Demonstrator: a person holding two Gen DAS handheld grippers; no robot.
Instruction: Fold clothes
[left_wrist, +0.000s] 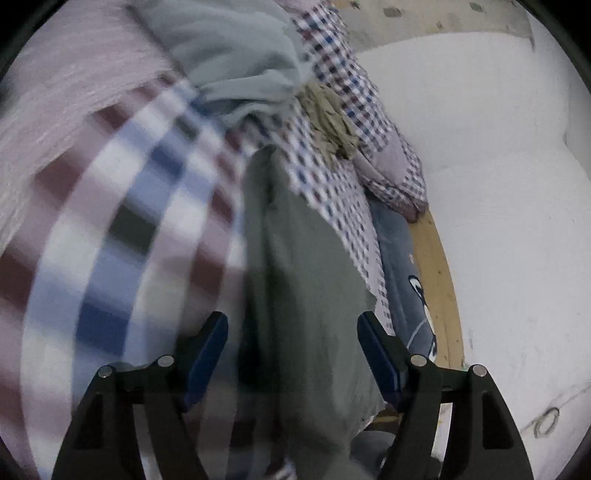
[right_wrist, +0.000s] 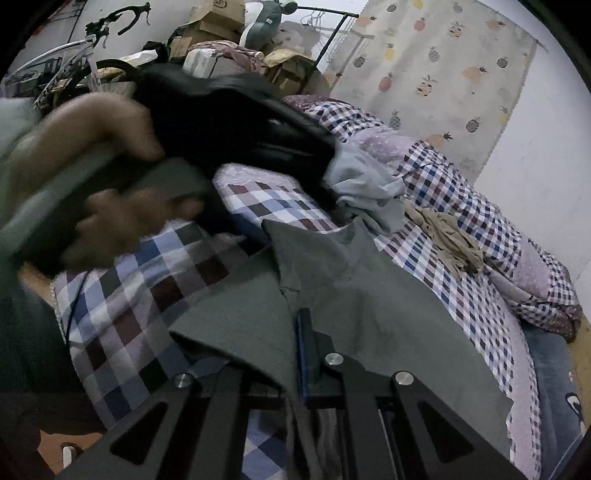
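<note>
- Grey-green garment (right_wrist: 369, 295) is lying spread on the checked bedspread (right_wrist: 461, 258), which is serving as ref for all below.
- Right gripper (right_wrist: 301, 354) is clamping garment's near edge; jaws closed, cloth draping over its frame.
- Left gripper (left_wrist: 291, 354) is hanging w/ jaws wide apart, garment (left_wrist: 306, 277) running btwn blue pads (left_wrist: 210, 354), not pinched; view blurred.
- Person's hand (right_wrist: 110, 192) is gripping left tool's handle above bedspread's left part.
- Pale blue cloth (right_wrist: 365, 184) & tan crumpled cloth (right_wrist: 454, 236) are lying on bedspread beyond garment.

Checked bedsheet (right_wrist: 461, 258), pineapple curtain (right_wrist: 436, 74), cardboard boxes (right_wrist: 218, 18), bicycle (right_wrist: 66, 62)
</note>
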